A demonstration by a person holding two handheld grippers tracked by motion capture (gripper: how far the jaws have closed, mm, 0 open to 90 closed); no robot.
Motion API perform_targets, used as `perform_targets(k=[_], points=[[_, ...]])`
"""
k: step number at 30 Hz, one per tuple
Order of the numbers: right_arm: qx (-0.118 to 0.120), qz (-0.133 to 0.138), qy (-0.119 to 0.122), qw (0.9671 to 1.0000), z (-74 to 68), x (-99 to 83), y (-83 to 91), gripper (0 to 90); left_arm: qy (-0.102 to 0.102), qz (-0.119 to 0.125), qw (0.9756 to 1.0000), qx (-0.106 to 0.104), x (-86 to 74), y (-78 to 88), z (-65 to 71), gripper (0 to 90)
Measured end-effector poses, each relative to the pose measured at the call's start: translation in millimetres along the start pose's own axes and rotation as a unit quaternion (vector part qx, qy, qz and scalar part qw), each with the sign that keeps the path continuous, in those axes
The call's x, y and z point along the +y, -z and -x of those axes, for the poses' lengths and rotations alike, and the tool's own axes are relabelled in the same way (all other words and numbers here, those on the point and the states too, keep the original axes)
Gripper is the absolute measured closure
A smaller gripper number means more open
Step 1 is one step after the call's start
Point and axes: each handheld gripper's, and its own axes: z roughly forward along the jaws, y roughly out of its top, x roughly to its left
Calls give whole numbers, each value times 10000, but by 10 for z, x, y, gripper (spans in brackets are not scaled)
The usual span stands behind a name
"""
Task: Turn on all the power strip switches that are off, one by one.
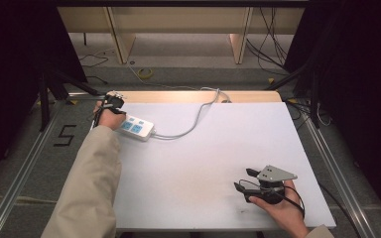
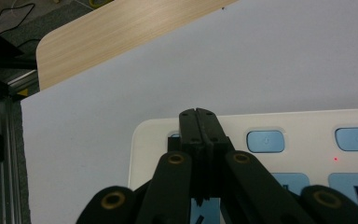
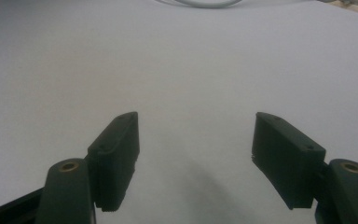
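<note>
Pressing power strip [image 2: 279, 140] switch far left with closed-together left gripper [image 2: 199, 114]; right gripper [image 3: 196, 158] idle, jaws apart; next, lift off.

I see a white power strip [image 1: 136, 127] with pale blue switch buttons and pale blue socket faces; in the left gripper view a tiny red light glows on its cream-white top. Its cable [image 1: 193, 119] is light grey. The table's surface sheet [image 1: 203, 168] is plain white, unpatterned, and behind it I make out a strip of light wood grain [image 1: 198, 96]. My left gripper [image 2: 199, 114] is matt black with brass-coloured rivets at the joints. My right gripper [image 3: 196, 154] is black too, carrying a pale grey three-cornered plate in the high view. The sleeve [image 1: 89, 188] on my left arm is beige. The floor [image 1: 39, 144] is dark grey, marked with a black 5 [image 1: 65, 135].
</note>
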Motion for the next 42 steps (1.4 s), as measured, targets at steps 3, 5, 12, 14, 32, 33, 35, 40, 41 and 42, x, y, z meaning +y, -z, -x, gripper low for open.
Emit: perform_targets(k=[3,5,12,14,32,33,35,40,41,42], points=[[-6,6,16,10000,-5,0,-2,329,29,-2,10000,-8,0,-1,-5,900],[-9,13,19,10000,-8,2,3,329,64,0,10000,-38,2,-2,-13,900],[3,-16,29,10000,-12,0,-3,329,32,14,10000,-43,-11,-5,-25,900],[5,-17,47,10000,-17,2,-3,329,127,69,9999,-71,-23,-5,-30,900],[-8,-15,41,10000,-12,7,-13,329,162,514,9984,-143,7,202,-60,799],[-9,-14,41,10000,-12,8,-14,329,136,529,9984,-160,9,239,-59,780],[-5,-11,40,10000,-15,6,-19,329,103,557,9981,-243,7,308,-24,724],[4,-27,32,10000,-17,6,-25,329,-11,796,9957,-465,-18,527,85,583],[6,-32,32,10000,-20,8,-27,329,-23,805,9955,-491,-25,550,102,563],[9,-29,42,10000,-21,9,-29,329,-42,802,9953,-540,-33,574,125,548]])
